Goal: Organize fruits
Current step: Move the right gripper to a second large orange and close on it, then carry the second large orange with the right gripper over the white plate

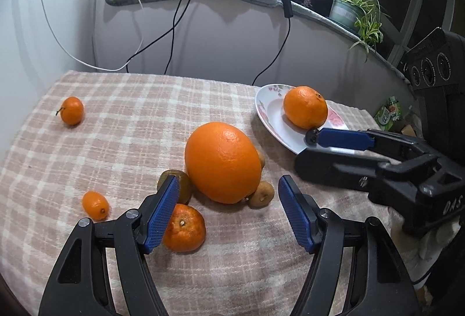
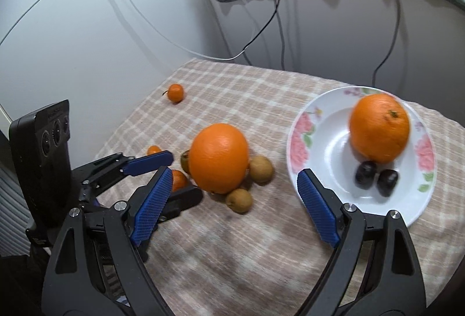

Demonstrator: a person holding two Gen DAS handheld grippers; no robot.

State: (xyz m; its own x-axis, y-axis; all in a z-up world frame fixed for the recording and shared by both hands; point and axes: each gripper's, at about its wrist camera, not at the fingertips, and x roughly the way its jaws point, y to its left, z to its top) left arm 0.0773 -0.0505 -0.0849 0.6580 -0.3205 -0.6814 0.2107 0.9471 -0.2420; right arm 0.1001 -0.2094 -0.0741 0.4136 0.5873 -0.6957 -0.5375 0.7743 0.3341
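A big orange (image 1: 223, 162) (image 2: 218, 158) lies mid-table among small brown fruits (image 1: 261, 194) (image 2: 261, 168) and a kiwi (image 1: 177, 183). My left gripper (image 1: 228, 214) (image 2: 181, 173) is open and empty just in front of it, with a tangerine (image 1: 186, 228) by its left finger. A flowered plate (image 1: 276, 115) (image 2: 325, 141) at the right holds an orange (image 1: 305, 106) (image 2: 379, 127) and two dark fruits (image 2: 376, 178). My right gripper (image 2: 232, 210) (image 1: 303, 150) is open and empty at the plate's near rim.
A small mandarin (image 1: 72, 110) (image 2: 175, 92) lies far left and a kumquat (image 1: 95, 205) near left on the checked cloth (image 1: 116, 147). Cables (image 1: 174, 25) hang behind the table. A potted plant (image 1: 353, 7) stands on the ledge.
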